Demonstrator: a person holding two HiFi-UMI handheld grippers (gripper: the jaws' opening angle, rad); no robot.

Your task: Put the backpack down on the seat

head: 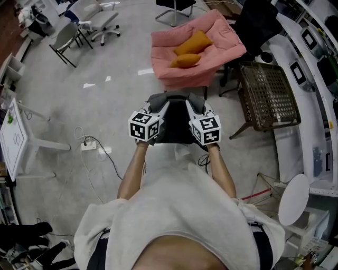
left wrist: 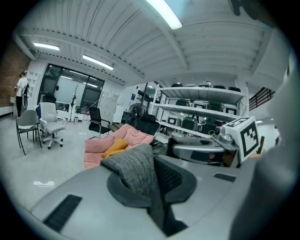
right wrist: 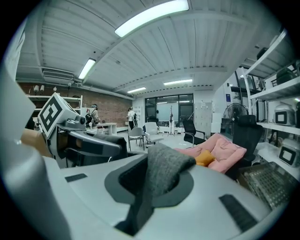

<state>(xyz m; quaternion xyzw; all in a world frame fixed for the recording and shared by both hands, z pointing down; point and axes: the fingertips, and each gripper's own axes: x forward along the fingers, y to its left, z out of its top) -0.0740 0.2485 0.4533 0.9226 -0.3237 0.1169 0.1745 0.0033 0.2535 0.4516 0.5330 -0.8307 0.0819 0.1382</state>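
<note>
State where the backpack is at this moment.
The backpack hangs at the head view's centre, held between the left gripper and right gripper, short of the pink seat ahead.

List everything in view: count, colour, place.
backpack: 1, black and grey, held between both tongs
seat: 1, pink, floor ahead
cushions: 2, orange, on seat
mesh chair: 1, brown, right of seat
black chair: 1, black, behind seat
office chair: 1, white, far left
folding chair: 1, grey, beside office chair
power strip: 1, white, floor at left
round table: 1, white, near right
left tongs: 1, grey, shut on backpack's grey fabric
right tongs: 1, grey, shut on backpack's grey fabric
</note>
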